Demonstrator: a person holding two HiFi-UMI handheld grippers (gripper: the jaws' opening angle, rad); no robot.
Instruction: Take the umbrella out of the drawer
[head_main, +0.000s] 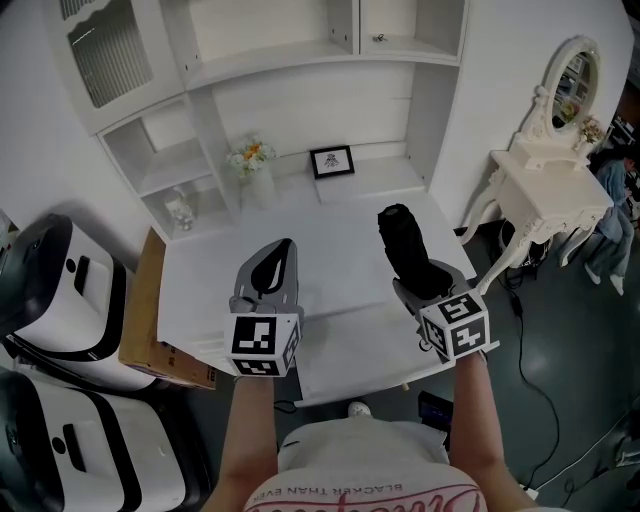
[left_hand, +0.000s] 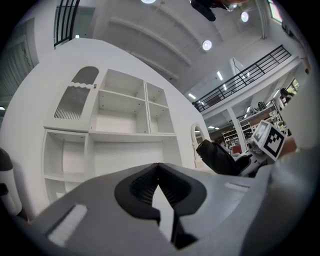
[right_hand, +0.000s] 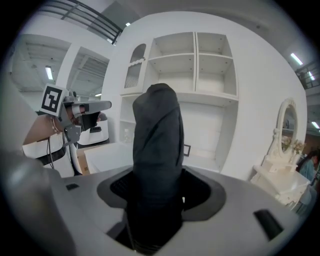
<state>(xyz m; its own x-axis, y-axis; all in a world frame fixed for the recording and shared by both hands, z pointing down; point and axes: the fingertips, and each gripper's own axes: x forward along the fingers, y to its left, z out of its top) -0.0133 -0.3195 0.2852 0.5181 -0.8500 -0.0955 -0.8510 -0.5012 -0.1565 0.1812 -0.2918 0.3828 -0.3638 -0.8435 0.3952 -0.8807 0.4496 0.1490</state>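
Right gripper view, unlike head view, shows tongs squeezing umbrella.

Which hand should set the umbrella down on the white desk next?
Right. The right gripper clamps the black umbrella above the white desk, so it could probably just lower it; the left gripper is shut and empty.

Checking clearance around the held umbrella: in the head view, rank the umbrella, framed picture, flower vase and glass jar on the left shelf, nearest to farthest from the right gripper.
From the right gripper:
1. umbrella, held in its jaws.
2. framed picture, back of the desk, centre.
3. flower vase, back left.
4. glass jar, far-left shelf.
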